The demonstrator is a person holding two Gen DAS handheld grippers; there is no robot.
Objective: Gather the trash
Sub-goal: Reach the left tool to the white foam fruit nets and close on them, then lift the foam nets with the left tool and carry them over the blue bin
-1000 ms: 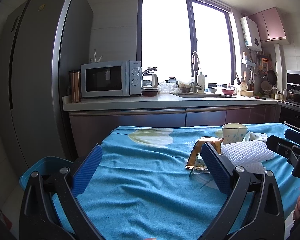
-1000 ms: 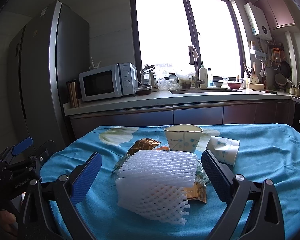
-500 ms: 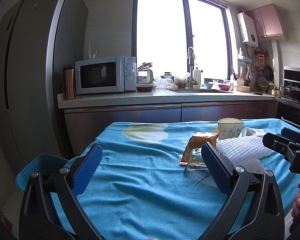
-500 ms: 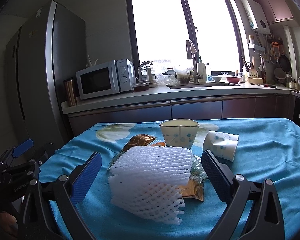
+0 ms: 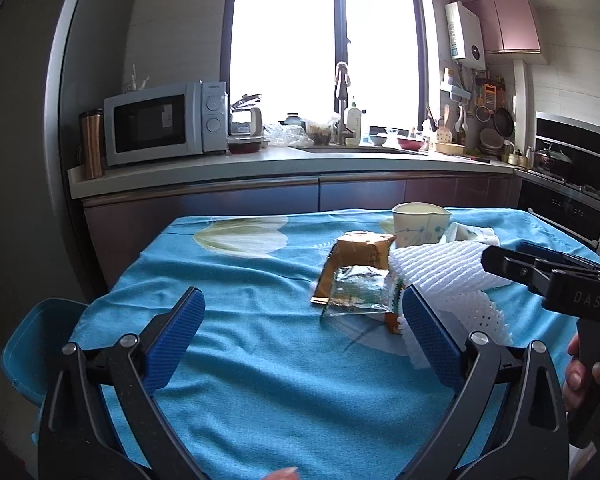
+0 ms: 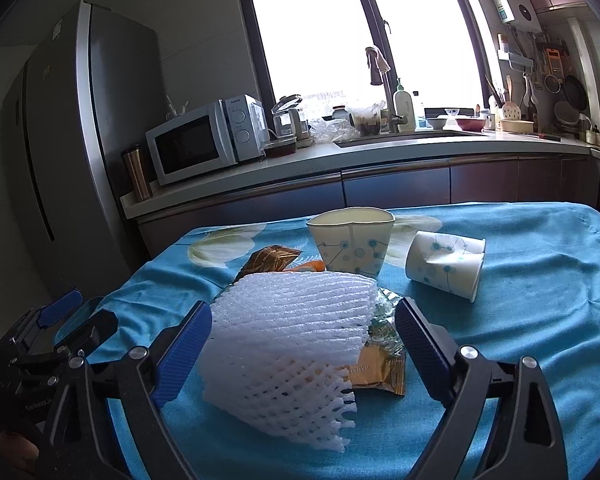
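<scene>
The trash lies bunched on the blue cloth of the worktop: a white foam fruit net lies on top of crinkled wrappers, a gold wrapper showing under its right edge and a clear foil wrapper showing at its left in the left view. Behind the net an upright paper cup stands with a dented rim, and to its right a second paper cup lies on its side, mouth toward the right. The right tool has its jaws spread on either side of the net; they have just been closing a little, the net between them, the pads not yet pressing on it. The left tool is released, jaws wide over bare cloth, left of the pile, nothing between them. A blue bin sits low beside the worktop's left edge.
</scene>
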